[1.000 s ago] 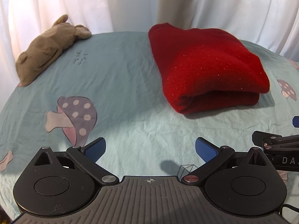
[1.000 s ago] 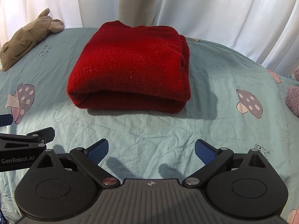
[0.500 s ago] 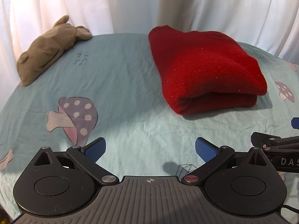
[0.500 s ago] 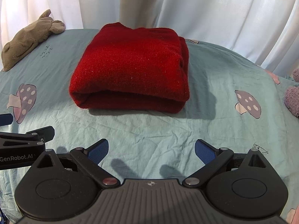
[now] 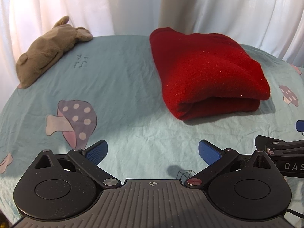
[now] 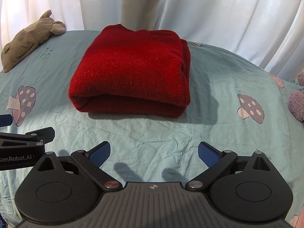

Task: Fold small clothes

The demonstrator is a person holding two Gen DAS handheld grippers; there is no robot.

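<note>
A red knit garment (image 5: 207,72) lies folded into a thick rectangle on the light blue mushroom-print sheet (image 5: 117,87). It also shows in the right wrist view (image 6: 133,72), straight ahead. My left gripper (image 5: 152,152) is open and empty, hovering over the sheet short of the garment and to its left. My right gripper (image 6: 153,153) is open and empty, hovering over the sheet in front of the garment. Each gripper shows at the edge of the other's view.
A brown plush toy (image 5: 47,49) lies at the far left edge of the sheet, also in the right wrist view (image 6: 28,39). A purple fuzzy item (image 6: 297,98) sits at the right edge. White curtains (image 6: 209,9) hang behind.
Both grippers have drawn back slightly from the folded garment and tilted a little. The garment has not moved. Both stay open.
</note>
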